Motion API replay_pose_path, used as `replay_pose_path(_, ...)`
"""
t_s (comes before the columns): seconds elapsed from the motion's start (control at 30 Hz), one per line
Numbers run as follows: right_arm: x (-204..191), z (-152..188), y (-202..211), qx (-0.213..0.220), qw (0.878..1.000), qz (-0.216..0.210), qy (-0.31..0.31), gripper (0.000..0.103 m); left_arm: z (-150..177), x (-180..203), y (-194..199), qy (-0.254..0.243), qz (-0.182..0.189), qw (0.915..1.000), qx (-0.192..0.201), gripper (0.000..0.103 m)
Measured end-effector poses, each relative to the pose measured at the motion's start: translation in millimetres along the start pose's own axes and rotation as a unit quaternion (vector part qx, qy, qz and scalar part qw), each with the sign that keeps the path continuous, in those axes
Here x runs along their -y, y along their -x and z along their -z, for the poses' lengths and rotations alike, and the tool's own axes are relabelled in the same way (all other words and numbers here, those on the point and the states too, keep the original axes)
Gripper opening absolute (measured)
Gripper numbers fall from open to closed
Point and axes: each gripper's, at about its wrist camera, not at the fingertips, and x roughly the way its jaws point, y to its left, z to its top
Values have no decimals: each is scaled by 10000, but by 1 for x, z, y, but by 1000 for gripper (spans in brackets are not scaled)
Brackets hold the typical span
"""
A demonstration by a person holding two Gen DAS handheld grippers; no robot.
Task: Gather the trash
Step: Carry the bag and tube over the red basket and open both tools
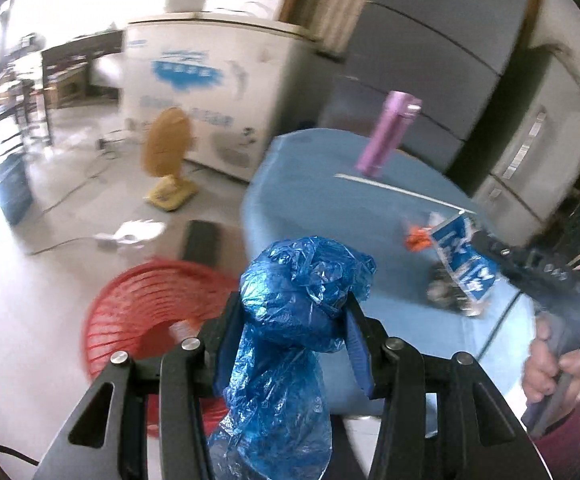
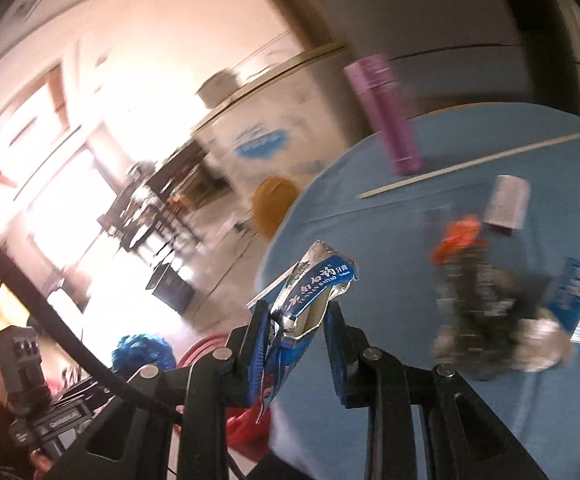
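Crumpling easily and weighing almost nothing by the look of it, a blue plastic bag [image 1: 302, 312] is held bunched between the fingers of the left gripper [image 1: 294, 320], which are closed on its gathered middle; the film looks slippery, so a pinch on the thickest wad is judged safest. A flattened toothpaste box [image 2: 310, 300], thin, creased card, is gripped at its lower half by the right gripper [image 2: 298, 332], whose fingers are closed on it. Just below and left of the bag a red mesh bin [image 1: 149, 312] is seen on the floor. Right of the bag, more litter [image 2: 486, 312] is left on the blue-covered surface [image 1: 330, 184], with a purple flask [image 1: 386, 136] and a long pale stick [image 1: 406, 192] beyond. Behind the surface, a white chest freezer [image 1: 205, 92] and a yellow fan [image 1: 167, 160] are visible.
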Motion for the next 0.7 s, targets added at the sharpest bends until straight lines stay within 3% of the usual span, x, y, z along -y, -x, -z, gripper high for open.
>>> replay_pose_path(0.2,-66,18,-60,-622,9946,-211,808,30,19,-67,-4,474,-772,9955,-263,50)
replay_pose_path(0.47,-119,62,-141,-1482,9796,-245,1332,32,41,-100,-35,745,-919,9900,-769,51)
replay_pose_path(0.6,-126,66,-162,-1665,9765,-207,1350,33,44,-102,-47,721,-913,9895,-855,60)
replay_pose_path(0.7,-121,62,-174,-1807,9774,-347,1036,34,43,-101,-50,710,-968,9893,-824,68)
